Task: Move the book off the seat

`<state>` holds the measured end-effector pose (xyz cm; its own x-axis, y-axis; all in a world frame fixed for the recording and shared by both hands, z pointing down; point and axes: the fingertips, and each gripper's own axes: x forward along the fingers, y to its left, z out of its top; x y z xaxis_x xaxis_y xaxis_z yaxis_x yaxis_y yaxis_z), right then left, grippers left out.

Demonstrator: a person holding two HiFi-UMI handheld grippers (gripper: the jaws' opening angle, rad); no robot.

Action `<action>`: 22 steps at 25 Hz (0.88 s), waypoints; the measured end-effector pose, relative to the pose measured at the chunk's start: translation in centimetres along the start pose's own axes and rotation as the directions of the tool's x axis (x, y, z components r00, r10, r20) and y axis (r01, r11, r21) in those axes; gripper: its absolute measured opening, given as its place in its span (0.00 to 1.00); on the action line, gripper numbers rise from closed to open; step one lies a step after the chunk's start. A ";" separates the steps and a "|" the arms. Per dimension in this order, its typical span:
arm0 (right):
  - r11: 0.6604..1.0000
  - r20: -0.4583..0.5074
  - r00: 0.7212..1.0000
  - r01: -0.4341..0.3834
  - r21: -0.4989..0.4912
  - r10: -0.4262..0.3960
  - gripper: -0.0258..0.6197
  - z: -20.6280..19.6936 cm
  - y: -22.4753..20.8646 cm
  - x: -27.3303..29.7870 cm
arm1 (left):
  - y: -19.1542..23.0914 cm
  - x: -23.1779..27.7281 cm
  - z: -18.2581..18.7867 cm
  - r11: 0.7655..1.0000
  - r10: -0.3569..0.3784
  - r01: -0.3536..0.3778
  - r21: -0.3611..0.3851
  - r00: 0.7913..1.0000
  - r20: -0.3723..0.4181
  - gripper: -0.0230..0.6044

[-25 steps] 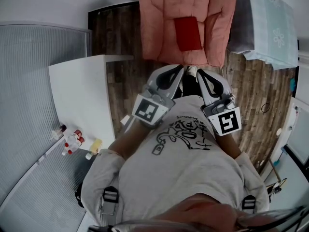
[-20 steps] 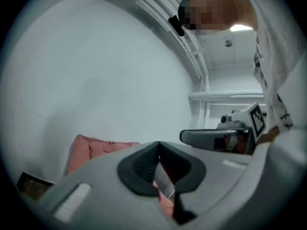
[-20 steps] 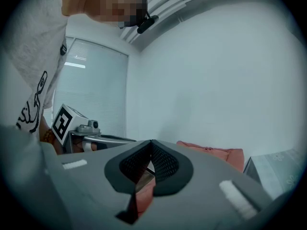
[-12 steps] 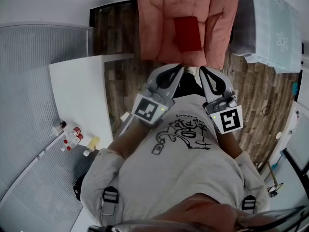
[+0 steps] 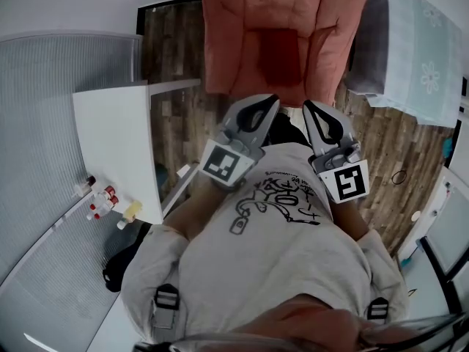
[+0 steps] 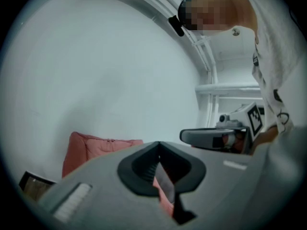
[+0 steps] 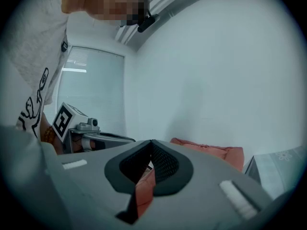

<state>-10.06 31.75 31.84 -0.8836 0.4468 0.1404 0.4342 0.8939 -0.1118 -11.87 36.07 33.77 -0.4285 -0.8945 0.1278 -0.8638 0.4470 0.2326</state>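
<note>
Book (image 5: 282,54), seemingly flat red rectangle, quilted pink seat (image 5: 229,35)

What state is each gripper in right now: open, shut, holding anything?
Left gripper: shut, holding nothing.
Right gripper: shut, holding nothing.

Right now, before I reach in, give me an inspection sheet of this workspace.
surface: pink armchair, seat facing the person, on a wooden floor.
job's things: dark red book lies flat on the seat, untouched.
clutter: small bottles left of the white table.
grippers: left gripper and right gripper both shut, empty, short of the book.
cables: nothing seen for sure; a dark loop lies on the floor.
surroundings: pale flowered cloth right of the armchair; white wall behind.
</note>
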 end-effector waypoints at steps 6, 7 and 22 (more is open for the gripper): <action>0.999 -0.010 0.999 -0.031 0.015 0.032 0.05 -1.1 -3.6 0.1 | 0.0 3.6 -0.8 1.000 0.027 -0.027 -0.002 1.000 -0.014 0.04; 0.999 -0.014 0.999 -0.036 0.016 0.037 0.05 -1.3 -4.0 0.1 | 0.0 4.0 -0.9 1.000 0.029 -0.029 -0.005 0.999 -0.014 0.04; 0.999 -0.083 0.997 0.003 0.035 0.000 0.05 -4.8 -8.0 3.2 | 3.8 7.9 -4.2 1.000 0.000 -0.002 -0.025 0.998 -0.068 0.04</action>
<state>-15.54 26.23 37.88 -0.8657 0.4486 0.2219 0.4254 0.8931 -0.1462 -17.48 30.75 39.71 -0.4097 -0.8916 0.1930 -0.8559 0.4489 0.2567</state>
